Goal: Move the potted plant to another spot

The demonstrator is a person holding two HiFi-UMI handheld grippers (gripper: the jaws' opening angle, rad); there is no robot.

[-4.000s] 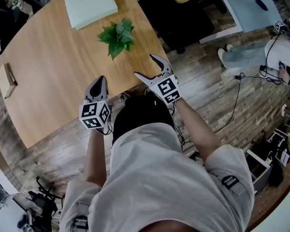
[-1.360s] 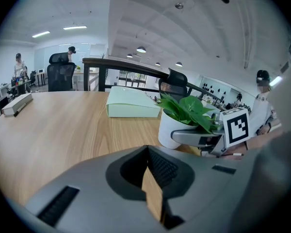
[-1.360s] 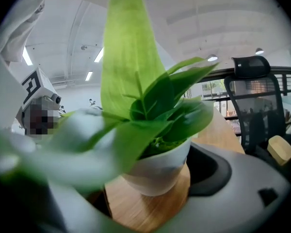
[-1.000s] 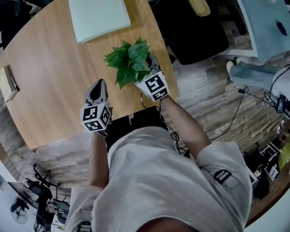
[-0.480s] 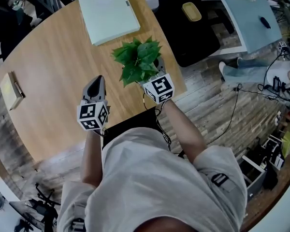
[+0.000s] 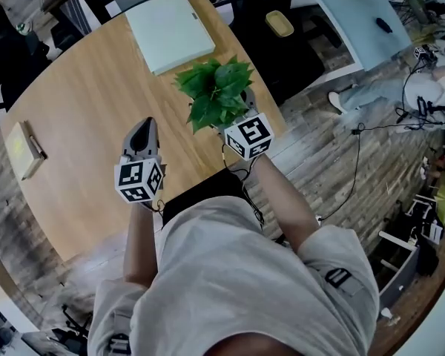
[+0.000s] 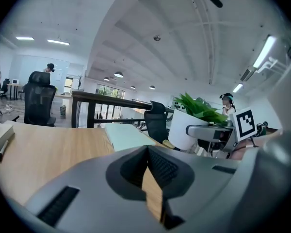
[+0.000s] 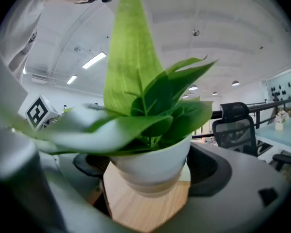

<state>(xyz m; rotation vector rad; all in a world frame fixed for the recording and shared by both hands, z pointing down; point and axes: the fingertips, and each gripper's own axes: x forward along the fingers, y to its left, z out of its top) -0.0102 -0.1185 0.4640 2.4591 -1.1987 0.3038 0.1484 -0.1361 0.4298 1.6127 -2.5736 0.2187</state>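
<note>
Round-edged wooden surface (image 6: 81, 102) in an open office, plank floor beyond its right edge. At the right hand-held gripper (image 6: 241, 113): jaws spread and pressed against either side of a white pot, so grasping the potted plant (image 6: 216, 87) low on its body. Looks firm from the right gripper view, pot wall filling the gap from side to side; cannot tell whether lifted clear of the wood or resting on it. Stands upright, long axis vertical, leaves spilling back over the jaws and hiding most of them from the head view. Sits close to the surface's right edge, on the near side. Off to the left, well apart: the left hand-held gripper (image 6: 143, 128), jaws pinched together on nothing, held over bare wood. Farther out, a pale green board (image 6: 170, 30) just beyond the plant, and a small notebook (image 6: 24, 148) near the far left edge. Turns, for the coming move, on one relation: plant dead ahead of the right hand-held gripper and already inside it, out of the left's reach, so probably a right-hand carry. Leaves open wood to the left as the roomy direction; calls for keeping the pot level and skirting the board.
</note>
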